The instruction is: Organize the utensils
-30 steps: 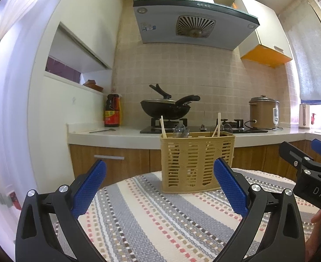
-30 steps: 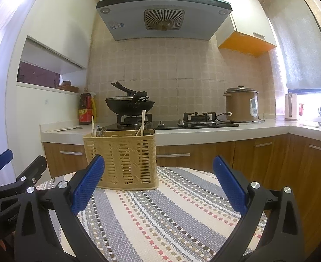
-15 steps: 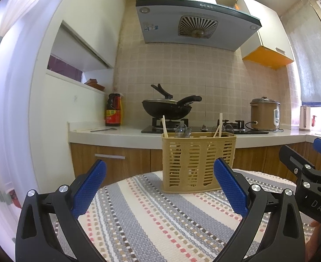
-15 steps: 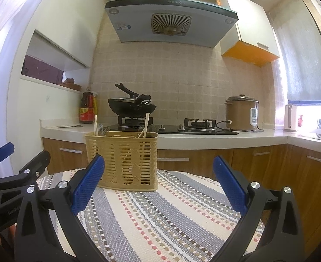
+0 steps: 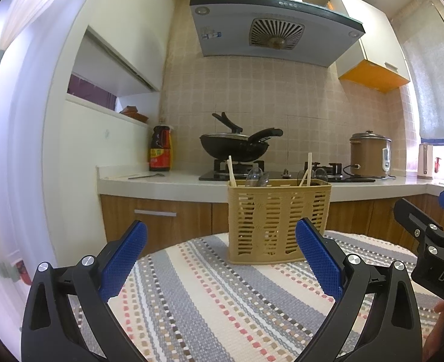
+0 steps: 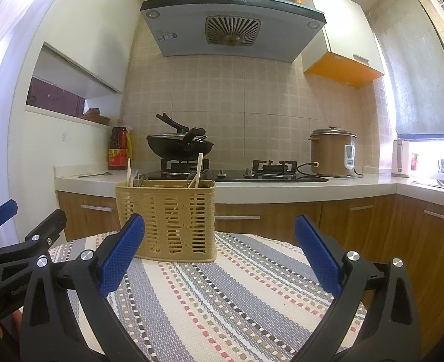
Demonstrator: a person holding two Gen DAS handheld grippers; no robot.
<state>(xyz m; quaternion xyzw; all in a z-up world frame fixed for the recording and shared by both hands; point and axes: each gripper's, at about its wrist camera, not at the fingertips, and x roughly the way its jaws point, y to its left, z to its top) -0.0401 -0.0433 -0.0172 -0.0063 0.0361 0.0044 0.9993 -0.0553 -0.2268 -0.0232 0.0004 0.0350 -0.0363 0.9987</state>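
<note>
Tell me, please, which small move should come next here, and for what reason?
Probably bring one gripper forward toward the basket. Both the left gripper and right gripper are open and empty, short of it above the striped cloth, while chopsticks and spoons already stand inside.

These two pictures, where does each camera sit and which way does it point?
Left wrist view: sits on the left tool, facing the utensil basket and stove; the right tool shows at its right edge.
Right wrist view: sits on the right tool, facing the same way; the left tool shows at its left.
Shared: basket, striped tablecloth, wok.
</note>
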